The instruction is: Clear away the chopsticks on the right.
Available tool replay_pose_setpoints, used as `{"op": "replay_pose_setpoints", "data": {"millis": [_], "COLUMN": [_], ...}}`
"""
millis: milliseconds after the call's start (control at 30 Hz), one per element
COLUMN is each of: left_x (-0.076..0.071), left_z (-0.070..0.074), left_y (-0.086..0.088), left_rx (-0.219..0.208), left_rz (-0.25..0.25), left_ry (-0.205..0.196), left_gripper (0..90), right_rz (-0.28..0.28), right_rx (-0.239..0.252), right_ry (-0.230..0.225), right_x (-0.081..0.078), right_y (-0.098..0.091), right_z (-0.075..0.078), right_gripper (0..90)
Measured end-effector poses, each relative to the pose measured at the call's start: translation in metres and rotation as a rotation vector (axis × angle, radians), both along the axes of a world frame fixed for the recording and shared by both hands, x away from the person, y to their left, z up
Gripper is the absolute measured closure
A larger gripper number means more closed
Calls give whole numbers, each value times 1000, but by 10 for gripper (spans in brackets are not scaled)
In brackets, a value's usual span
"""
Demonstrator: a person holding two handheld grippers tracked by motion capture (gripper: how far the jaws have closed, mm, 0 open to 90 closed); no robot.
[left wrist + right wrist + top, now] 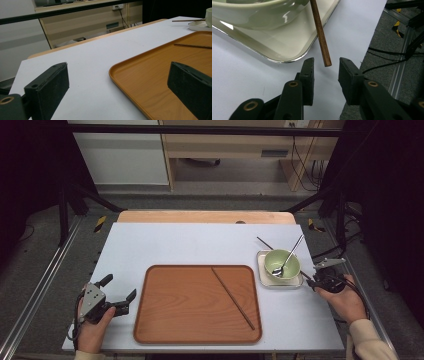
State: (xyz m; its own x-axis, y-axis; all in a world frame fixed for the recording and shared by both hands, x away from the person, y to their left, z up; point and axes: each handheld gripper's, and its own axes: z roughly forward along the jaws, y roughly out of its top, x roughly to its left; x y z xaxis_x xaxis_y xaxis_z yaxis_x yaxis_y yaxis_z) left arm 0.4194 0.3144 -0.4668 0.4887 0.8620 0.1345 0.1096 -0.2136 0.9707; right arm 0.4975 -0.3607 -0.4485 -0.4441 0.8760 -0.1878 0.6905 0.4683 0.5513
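Chopstick (321,32) end sits between right tongs (326,72), seemingly untouched, unmarked

Black two-jaw tongs in each hand, cream sleeves at the wrists

The left tongs (119,295) carry a grey three-cornered plate dotted with dark screw holes, and a black cable trails behind them; their jaws end in thick, flat black pads with a matte grain. The right tongs (311,281) bear a similar grey plate, and their black linkage arms show brass-coloured rivets below the pads. A cream sleeve cuff shows behind each hand.
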Motion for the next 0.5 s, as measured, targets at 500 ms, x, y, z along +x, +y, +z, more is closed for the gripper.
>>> {"op": "replay_pose_setpoints", "data": {"millis": [500], "left_x": [1], "left_z": [0], "left_y": [2], "left_rx": [0], "left_rz": [5], "left_ry": [4], "left_gripper": [34], "right_rz": [32], "right_rx": [-32], "right_ry": [28], "right_x": [12], "right_y": [6], "right_z": [-4], "right_gripper": [716]}}
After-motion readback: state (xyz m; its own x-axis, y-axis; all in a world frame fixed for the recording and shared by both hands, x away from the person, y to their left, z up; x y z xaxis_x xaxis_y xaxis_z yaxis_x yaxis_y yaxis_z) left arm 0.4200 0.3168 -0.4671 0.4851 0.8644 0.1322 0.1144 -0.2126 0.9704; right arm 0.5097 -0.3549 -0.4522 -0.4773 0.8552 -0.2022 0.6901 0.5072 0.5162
